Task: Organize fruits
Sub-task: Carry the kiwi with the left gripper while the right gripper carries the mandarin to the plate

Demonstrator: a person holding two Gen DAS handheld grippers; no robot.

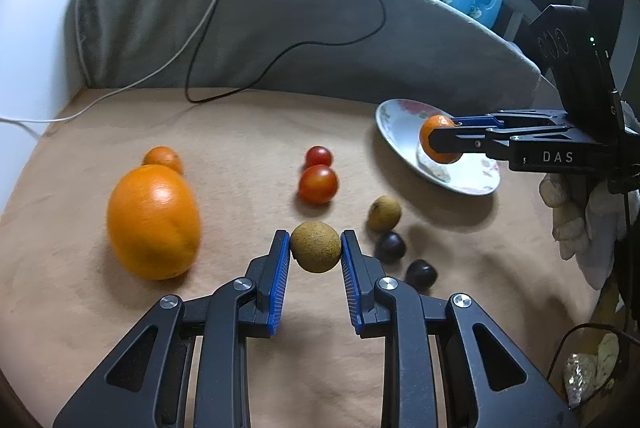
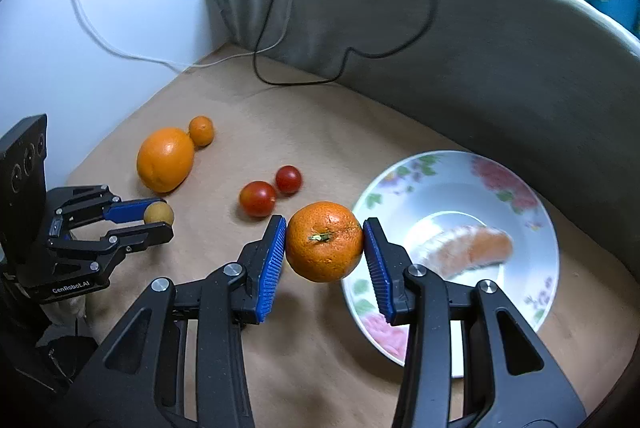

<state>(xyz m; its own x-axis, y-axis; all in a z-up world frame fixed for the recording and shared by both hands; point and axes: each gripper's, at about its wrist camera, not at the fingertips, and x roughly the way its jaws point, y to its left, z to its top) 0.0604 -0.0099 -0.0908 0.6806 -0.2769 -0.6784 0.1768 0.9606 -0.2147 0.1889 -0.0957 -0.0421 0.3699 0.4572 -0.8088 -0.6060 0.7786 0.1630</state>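
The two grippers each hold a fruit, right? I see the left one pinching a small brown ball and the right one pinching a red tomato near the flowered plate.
Not quite. The right gripper pinches a small orange mandarin, not a tomato; the right wrist view shows it clearly. Both tomatoes lie on the tan cloth. The rest holds: the left gripper pinches the small brown ball, and the flowered plate is near.

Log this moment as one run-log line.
left hand-held gripper: shut on brown round fruit | right hand-held gripper: shut on mandarin, beside plate | big orange, two tomatoes: on cloth
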